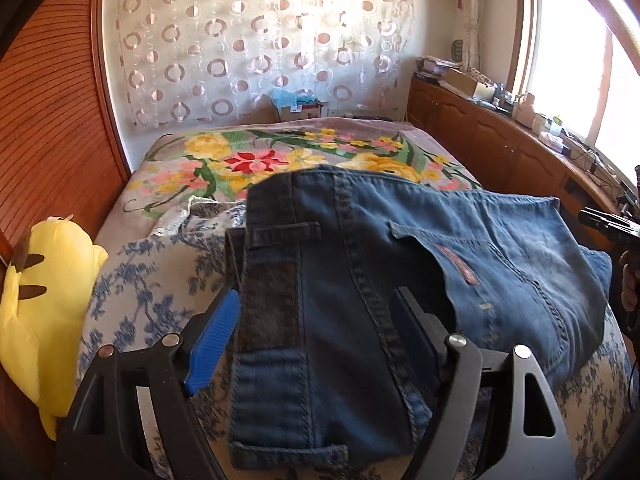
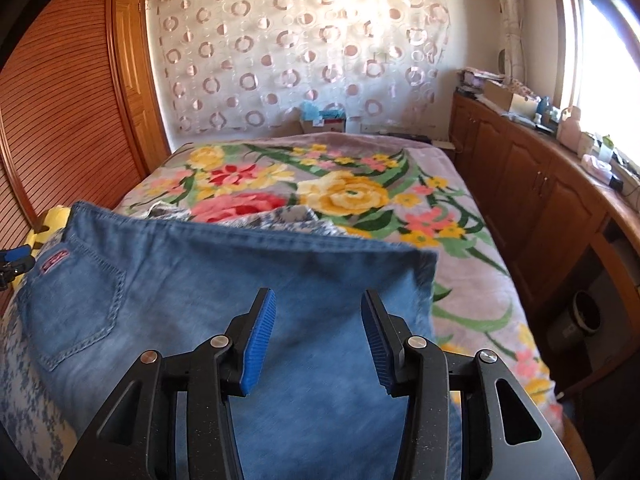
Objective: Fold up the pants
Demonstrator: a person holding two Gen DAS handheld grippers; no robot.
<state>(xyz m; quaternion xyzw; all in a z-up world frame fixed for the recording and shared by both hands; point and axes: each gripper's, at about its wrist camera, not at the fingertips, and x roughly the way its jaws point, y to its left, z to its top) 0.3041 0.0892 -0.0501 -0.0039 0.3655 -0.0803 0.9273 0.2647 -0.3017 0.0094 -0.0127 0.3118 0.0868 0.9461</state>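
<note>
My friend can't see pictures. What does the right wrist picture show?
Blue jeans lie spread on a bed, with the right tool open just above them, its blue pads clear of the denim. A flowery blanket covers the bed behind, with wooden cabinets along the right under a bright window.

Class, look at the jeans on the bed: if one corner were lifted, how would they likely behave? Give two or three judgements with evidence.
The jeans would probably flop and drape, since they already sag over the bedding. They look fairly heavy for cloth: thick seams and doubled layers show. They likely won't slip easily, as the ribbed blue pads should bite into the coarse denim.
</note>
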